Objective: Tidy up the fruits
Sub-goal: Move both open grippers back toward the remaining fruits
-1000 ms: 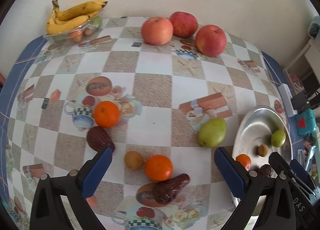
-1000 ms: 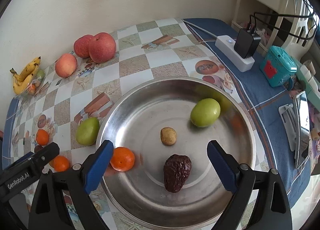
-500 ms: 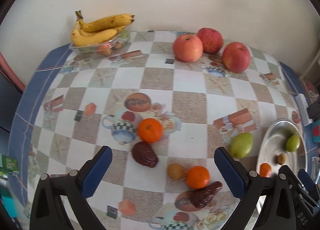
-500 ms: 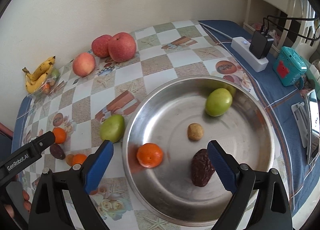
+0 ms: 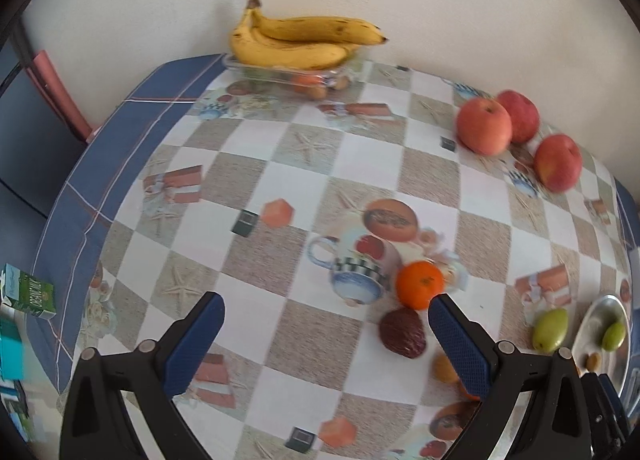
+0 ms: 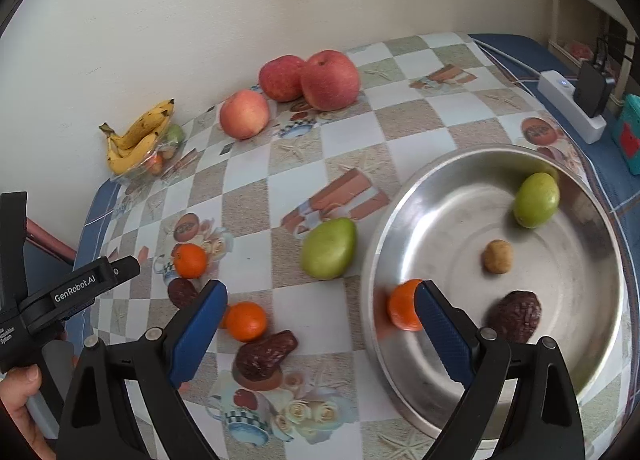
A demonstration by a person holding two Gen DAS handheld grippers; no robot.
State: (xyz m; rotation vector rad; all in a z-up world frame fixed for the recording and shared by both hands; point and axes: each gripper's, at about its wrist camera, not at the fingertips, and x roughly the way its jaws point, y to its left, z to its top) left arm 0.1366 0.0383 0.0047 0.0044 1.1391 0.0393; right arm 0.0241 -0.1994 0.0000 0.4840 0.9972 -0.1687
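Both sets of jaws gape wide, holding nothing: left gripper [image 5: 324, 330], right gripper [image 6: 320, 314]. Loose small orange tangerine [image 6: 245, 321] sits near the checkered surface's [image 6: 400, 128] front edge; light, firm, rollable, so pinch its middle. Round steel bowl [image 6: 592, 360] holds a tangerine, green fruit, dark wrinkled date and a small brown fruit.

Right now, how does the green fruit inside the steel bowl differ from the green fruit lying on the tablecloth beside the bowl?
The green fruit in the bowl sits inside the steel bowl near its far wall; the green fruit on the tablecloth lies outside, beside the rim. The one in the bowl looks rounder and smaller; the one on the cloth is longer, tapering to a blunt point. Both are smooth, yellow-green and untouched by either gripper.
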